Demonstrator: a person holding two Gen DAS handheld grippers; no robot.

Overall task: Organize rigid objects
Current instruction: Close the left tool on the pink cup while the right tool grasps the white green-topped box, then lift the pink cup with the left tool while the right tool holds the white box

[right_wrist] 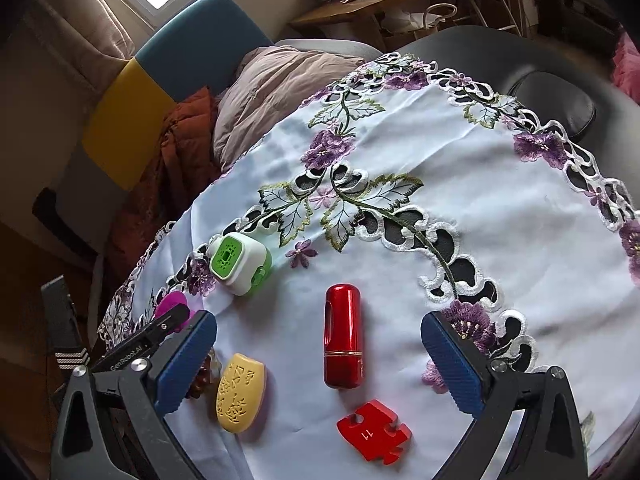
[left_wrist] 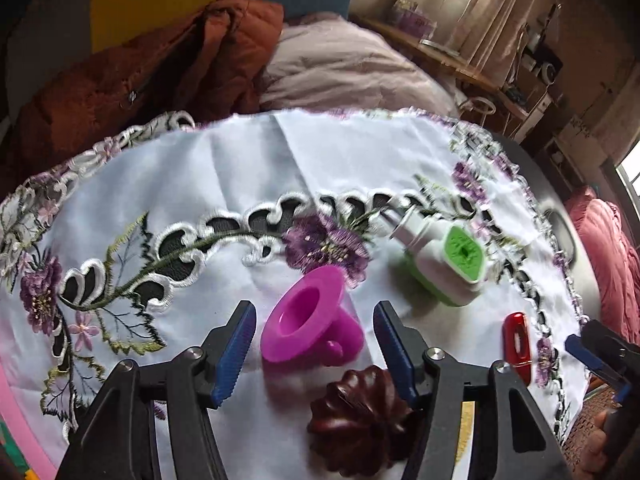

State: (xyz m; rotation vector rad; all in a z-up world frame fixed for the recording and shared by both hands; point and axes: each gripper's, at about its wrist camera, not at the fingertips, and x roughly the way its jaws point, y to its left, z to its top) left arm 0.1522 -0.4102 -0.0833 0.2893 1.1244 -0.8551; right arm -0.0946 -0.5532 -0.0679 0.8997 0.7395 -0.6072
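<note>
My left gripper point(left_wrist: 314, 314) stands open just above the cloth. A magenta flanged cup point(left_wrist: 308, 326) lies on its side between its blue pads, with a gap on each side. A dark brown fluted piece point(left_wrist: 360, 416) sits closer in, under the gripper. My right gripper point(right_wrist: 320, 360) is open too, and a red cylinder point(right_wrist: 344, 336) lies untouched between its fingers. Near it are a yellow oval piece point(right_wrist: 240, 392) and a red puzzle piece point(right_wrist: 374, 430). A green and white box point(right_wrist: 240, 264) lies further off; the magenta cup point(right_wrist: 172, 304) is half hidden.
All the objects rest on a white cloth point(right_wrist: 500, 220) embroidered with purple flowers, over a round dark table point(right_wrist: 480, 52). Behind the table is a chair with a rust jacket point(left_wrist: 160, 64) and a pale quilt point(left_wrist: 340, 64). The green and white box point(left_wrist: 448, 264) lies right of the cup.
</note>
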